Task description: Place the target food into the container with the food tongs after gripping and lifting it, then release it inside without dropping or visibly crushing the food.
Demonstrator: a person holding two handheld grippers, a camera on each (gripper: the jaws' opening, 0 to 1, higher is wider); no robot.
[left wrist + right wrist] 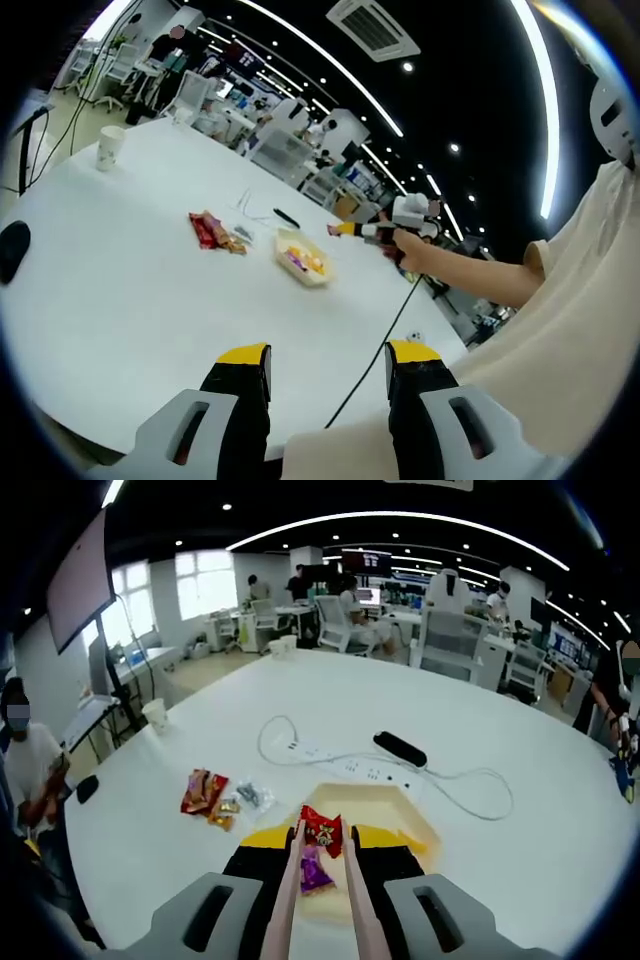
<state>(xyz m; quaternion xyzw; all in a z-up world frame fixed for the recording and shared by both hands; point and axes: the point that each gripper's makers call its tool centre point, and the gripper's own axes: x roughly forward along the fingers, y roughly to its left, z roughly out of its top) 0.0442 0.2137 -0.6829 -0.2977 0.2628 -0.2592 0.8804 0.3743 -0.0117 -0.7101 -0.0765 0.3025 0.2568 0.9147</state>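
1. Right gripper (pixel 322 855): jaws drawn in narrow, clamped on the food tongs (pixel 320 900), which run forward between them. In the left gripper view, the same right gripper (pixel 385 232) is held by a person's hand (pixel 412 248) above the tabletop, just right of the container.
2. Tong tips pinch a red snack packet (pixel 322 830). Packet is upright and lifted, over the near half of the container (pixel 420 825). No visible crushing.
3. Container: shallow, pale yellow tray on the white tabletop (pixel 520 850). A purple packet (pixel 314 873) lies inside, seen between the tong arms. In the left gripper view the container (pixel 303 257) shows yellow and purple contents; can't tell the items apart there.
4. Left gripper (pixel 328 362): jaws wide apart, nothing between them, hovering over the near tabletop edge. A black cable (pixel 385 345) crosses the gap between the jaws.
5. Leftover snacks (pixel 212 795) in a small pile left of the container, apart from it: red-orange packet, small gold ones, a clear wrapper.
6. Beyond the container: white power strip (pixel 350 765) with looping cord, black oblong device (pixel 400 748) beside it.
7. Paper cup (pixel 155 714) near the far left tabletop edge. Dark flat object (pixel 87 788) at the left edge.
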